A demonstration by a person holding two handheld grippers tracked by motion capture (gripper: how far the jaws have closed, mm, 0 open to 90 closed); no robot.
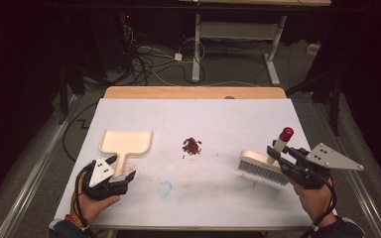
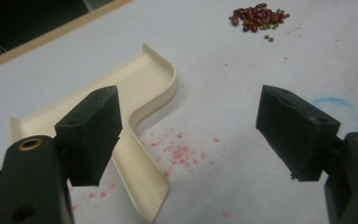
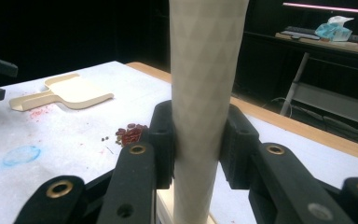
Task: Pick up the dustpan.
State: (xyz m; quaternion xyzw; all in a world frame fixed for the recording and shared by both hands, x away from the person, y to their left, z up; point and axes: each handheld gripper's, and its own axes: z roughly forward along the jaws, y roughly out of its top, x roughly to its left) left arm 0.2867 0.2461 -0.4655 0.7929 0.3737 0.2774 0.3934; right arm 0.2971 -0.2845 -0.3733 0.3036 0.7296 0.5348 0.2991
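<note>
hands enter from the near table edge. the left gripper point(image 1: 120, 169) has its jaws spread wide and empty, straddling the dustpan point(image 1: 127, 143) handle, which lies flat on the white table point(image 1: 228, 124). the right gripper point(image 1: 277, 157) is clamped on the brush point(image 1: 264, 166) handle, bristles at the surface near the right edge. a small pile of beans point(image 1: 192, 145) sits between them in bare, open tabletop. beyond the far edge lie floor cables point(image 1: 149, 59).

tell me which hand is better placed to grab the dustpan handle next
Left. The left gripper hangs open right over the dustpan handle, while the right gripper is shut on the brush.
</note>
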